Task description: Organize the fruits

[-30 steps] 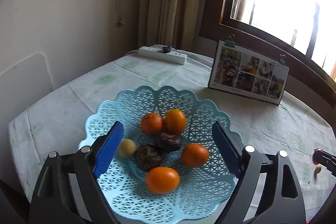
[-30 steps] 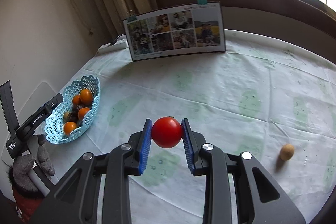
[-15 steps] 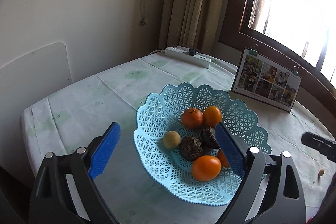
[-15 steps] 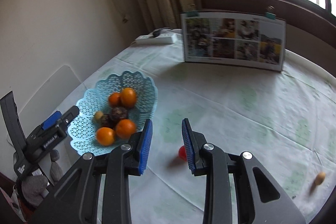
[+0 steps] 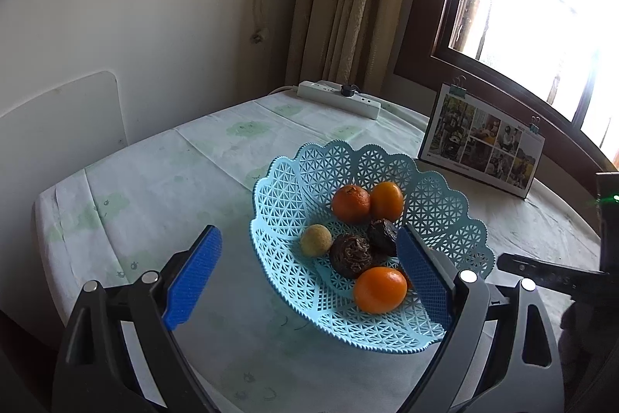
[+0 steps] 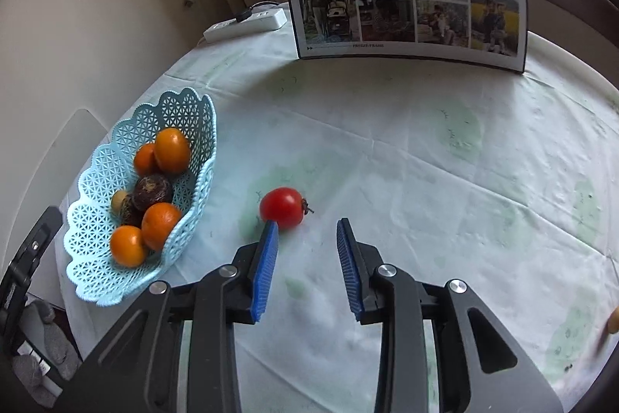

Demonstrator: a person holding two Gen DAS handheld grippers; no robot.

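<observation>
Tomato partly hidden behind spread, empty right gripper; left gripper wide apart, masking basket's near-corner fruit; table middle bare.

1. Open cloth lies between the basket and the tomato.
2. The photo board and power strip block the far edge.
3. Something small, perhaps fruit, sits blurred at the right edge.
</observation>
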